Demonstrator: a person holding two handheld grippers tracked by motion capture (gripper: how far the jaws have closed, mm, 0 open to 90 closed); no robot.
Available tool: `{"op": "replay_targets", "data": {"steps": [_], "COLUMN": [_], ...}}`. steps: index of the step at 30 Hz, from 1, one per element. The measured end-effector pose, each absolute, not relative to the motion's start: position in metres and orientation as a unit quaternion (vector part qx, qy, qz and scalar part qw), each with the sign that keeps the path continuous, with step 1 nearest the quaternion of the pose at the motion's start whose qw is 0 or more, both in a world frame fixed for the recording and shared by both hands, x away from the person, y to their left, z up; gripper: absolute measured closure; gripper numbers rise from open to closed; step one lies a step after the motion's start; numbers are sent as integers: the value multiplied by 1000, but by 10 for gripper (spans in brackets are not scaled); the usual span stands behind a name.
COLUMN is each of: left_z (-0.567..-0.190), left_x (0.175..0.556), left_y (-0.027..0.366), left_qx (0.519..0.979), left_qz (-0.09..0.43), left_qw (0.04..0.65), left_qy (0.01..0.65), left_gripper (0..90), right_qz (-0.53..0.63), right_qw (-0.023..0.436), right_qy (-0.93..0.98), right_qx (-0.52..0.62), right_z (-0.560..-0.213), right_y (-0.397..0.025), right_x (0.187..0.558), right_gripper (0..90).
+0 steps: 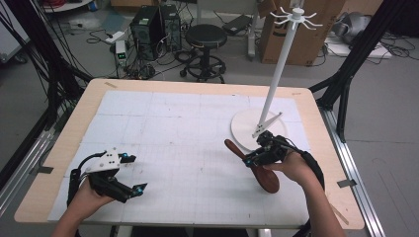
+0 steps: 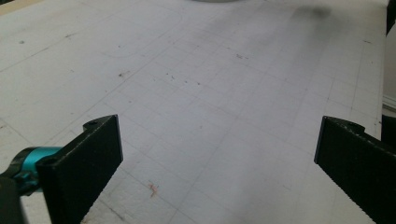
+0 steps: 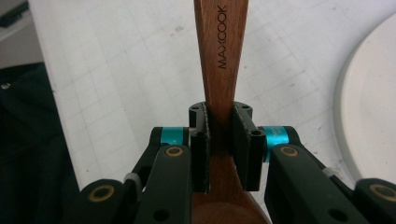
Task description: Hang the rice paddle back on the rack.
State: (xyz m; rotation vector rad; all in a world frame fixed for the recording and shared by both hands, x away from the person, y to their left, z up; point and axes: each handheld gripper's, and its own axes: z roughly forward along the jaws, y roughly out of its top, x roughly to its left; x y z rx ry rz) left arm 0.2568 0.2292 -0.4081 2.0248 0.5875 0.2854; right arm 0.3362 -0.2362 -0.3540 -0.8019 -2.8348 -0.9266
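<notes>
We record the right gripper point(image 1: 251, 159) clamped on a wooden spoon point(image 1: 264, 177) beside the stand base point(image 1: 243, 129), the left gripper point(image 1: 134, 173) held low, jaws spread.

Word "MAXCOOK" in dark letters on handle of brown wooden spoon point(image 3: 219, 70), running along handle. Cardboard box point(image 1: 301, 37) at back has dark mark, too small to read.

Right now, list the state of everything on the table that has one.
Left hand-held gripper: open, holds nothing, over the mat.
Right hand-held gripper: shut on the spoon's handle.
Spoon: gripped, bowl toward the person.
Rack: upright, hooks bare.
</notes>
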Motion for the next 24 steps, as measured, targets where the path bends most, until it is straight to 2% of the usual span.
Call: {"op": "replay_targets", "data": {"steps": [11,24], "left_z": [-408,-408], "left_x": [257,256], "left_y": [229,229], "left_qx": [831,831], "left_qz": [118,117], "left_qw": [487,487], "left_qy": [243,243], "left_gripper": [16,16], "right_qz": [-364,-409], "right_qw": [20,-15], "right_qy": [-894,-871], "right_qx": [-261,-271], "right_z": [-327,-291], "right_y": [-260,-293], "right_x": [336,332], "right_gripper": [785,784]}}
